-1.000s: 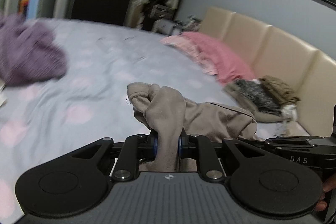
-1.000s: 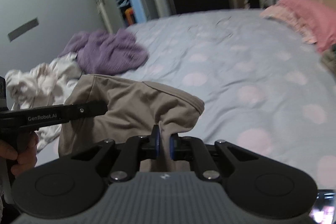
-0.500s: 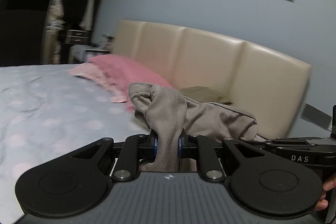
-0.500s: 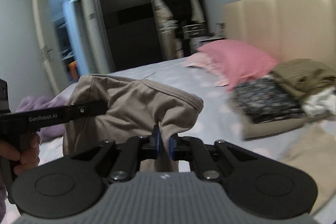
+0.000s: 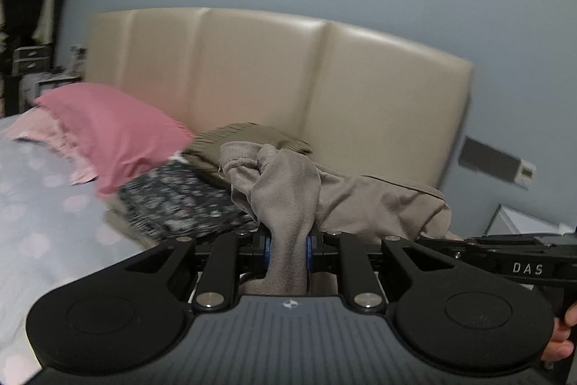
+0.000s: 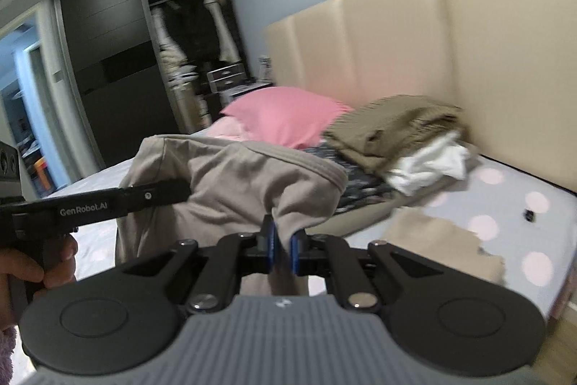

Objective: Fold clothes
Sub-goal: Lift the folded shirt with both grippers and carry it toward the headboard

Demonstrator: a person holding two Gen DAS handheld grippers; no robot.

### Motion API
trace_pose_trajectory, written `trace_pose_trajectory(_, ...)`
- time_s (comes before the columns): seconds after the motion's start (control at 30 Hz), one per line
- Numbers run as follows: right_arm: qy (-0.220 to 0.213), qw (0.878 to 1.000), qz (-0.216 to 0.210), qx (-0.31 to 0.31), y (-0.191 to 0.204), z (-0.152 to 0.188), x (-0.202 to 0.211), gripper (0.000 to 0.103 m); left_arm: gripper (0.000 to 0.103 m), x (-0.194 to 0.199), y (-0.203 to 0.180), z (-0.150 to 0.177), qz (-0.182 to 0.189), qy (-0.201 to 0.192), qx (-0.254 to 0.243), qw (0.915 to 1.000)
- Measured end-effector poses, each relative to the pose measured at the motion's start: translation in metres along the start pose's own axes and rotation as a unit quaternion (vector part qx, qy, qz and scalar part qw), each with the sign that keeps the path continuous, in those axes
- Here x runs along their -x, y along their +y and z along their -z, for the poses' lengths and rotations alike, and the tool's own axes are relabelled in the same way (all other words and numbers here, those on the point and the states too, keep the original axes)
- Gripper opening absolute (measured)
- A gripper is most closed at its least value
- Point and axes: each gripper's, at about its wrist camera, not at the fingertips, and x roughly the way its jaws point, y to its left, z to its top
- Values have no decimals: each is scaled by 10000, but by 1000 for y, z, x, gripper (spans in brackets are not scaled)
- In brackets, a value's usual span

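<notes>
Both grippers are clamped on the beige garment (image 6: 230, 183), which hangs in the air between them: the left gripper (image 5: 287, 249) pinches a bunched fold, the right gripper (image 6: 282, 242) a hem. From the right gripper, the pile of folded clothes (image 6: 393, 128) by the headboard (image 6: 468, 42) lies at about one o'clock, the garment's span running toward nine o'clock. The garment's lower part drops out of sight behind the gripper bodies, and blur smears the pile.
</notes>
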Motion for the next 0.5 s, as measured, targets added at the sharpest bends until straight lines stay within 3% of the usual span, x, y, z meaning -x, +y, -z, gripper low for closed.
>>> trace_pose_trajectory(0.5,250,9885,1076,-1029,-98,-12,-35,10,14,-145,-40,-20,827,714,-866,9902)
